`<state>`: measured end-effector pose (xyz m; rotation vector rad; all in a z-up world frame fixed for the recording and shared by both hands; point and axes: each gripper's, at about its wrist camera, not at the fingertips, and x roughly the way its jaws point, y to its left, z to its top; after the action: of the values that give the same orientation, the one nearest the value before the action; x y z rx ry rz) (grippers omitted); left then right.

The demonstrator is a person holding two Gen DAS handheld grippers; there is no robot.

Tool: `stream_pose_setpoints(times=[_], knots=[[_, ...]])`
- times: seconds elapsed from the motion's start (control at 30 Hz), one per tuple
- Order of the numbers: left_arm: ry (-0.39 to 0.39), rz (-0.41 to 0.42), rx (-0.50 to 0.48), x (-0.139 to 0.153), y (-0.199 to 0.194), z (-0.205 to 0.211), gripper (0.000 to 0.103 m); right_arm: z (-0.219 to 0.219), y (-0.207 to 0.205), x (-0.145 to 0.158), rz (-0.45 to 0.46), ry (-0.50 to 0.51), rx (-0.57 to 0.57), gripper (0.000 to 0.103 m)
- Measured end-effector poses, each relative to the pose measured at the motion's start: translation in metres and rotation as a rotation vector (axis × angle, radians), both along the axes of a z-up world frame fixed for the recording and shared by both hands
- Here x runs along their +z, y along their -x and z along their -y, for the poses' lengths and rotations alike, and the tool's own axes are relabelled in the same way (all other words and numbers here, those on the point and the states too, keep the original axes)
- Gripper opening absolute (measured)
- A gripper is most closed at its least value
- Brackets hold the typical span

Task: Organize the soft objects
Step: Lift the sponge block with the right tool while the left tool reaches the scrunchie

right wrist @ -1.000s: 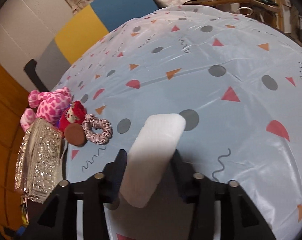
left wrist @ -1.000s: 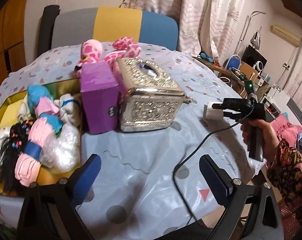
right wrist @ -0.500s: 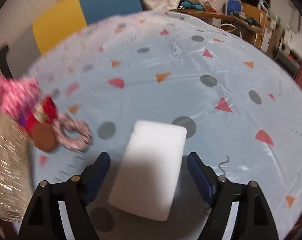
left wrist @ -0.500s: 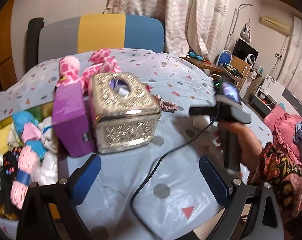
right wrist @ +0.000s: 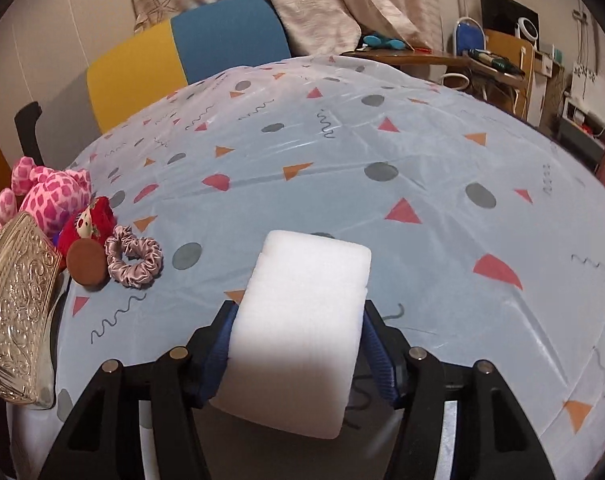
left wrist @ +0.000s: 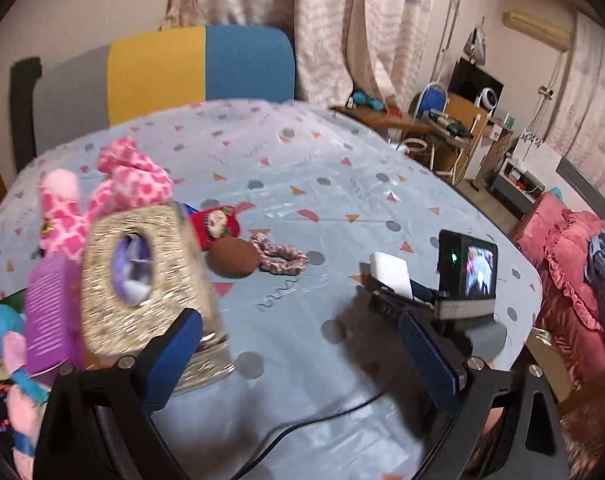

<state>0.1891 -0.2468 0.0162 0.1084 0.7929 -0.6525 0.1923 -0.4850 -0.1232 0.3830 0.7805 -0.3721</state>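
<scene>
White foam block (right wrist: 302, 328): clamped between jaws of right gripper (right wrist: 298, 354), held above surface (right wrist: 422, 152), well right of silver tissue box (right wrist: 16, 304). Left gripper (left wrist: 302, 354): jaws spread wide, holding nothing, just in front of the tissue box. Beside the box's right side: brown round pad (right wrist: 87, 258), touching pink satin scrunchie (right wrist: 133, 257); red doll (right wrist: 89, 222) just behind the pad. Behind the box: pink spotted plush (right wrist: 48, 192). Left of the box: purple box (left wrist: 48, 312), touching it.
</scene>
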Motion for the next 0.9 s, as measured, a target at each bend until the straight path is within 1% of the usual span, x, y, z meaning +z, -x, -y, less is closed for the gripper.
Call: stream_pose_setpoints(times=[0.03, 0.1, 0.2, 0.33, 0.43, 0.5, 0.63, 0.67, 0.73, 0.8, 0.9], knots=[[-0.013, -0.022, 0.007, -0.002, -0.007, 0.011, 0.099, -0.001, 0.0, 0.0, 0.006, 0.004, -0.001, 0.061], [-0.015, -0.046, 0.008, -0.004, -0.016, 0.024, 0.099, -0.003, 0.002, 0.001, 0.011, 0.021, -0.009, 0.061], [-0.029, -0.065, 0.021, -0.007, -0.027, 0.045, 0.099, 0.0, 0.005, 0.0, 0.024, 0.016, -0.029, 0.061], [-0.027, -0.089, 0.019, -0.01, -0.041, 0.073, 0.099, 0.006, 0.015, 0.002, 0.066, 0.019, -0.088, 0.061], [-0.056, -0.088, 0.023, -0.015, -0.054, 0.097, 0.099, 0.007, 0.022, 0.004, 0.1, 0.017, -0.107, 0.061], [-0.091, -0.078, 0.028, -0.02, -0.064, 0.112, 0.099, 0.009, 0.024, 0.005, 0.115, 0.015, -0.117, 0.061], [-0.179, -0.029, 0.024, -0.036, -0.083, 0.137, 0.099, 0.014, 0.027, 0.003, 0.139, -0.014, -0.122, 0.061], [-0.213, -0.027, 0.024, -0.042, -0.091, 0.143, 0.099, 0.017, 0.029, 0.002, 0.153, -0.035, -0.121, 0.061], [-0.244, -0.03, 0.017, -0.048, -0.104, 0.15, 0.099, 0.022, 0.031, -0.001, 0.164, -0.075, -0.121, 0.061], [-0.306, -0.026, 0.007, -0.054, -0.121, 0.156, 0.099, 0.028, 0.034, -0.004, 0.176, -0.113, -0.136, 0.061], [-0.338, -0.05, 0.012, -0.063, -0.142, 0.157, 0.099, 0.029, 0.038, -0.004, 0.202, -0.125, -0.143, 0.061]])
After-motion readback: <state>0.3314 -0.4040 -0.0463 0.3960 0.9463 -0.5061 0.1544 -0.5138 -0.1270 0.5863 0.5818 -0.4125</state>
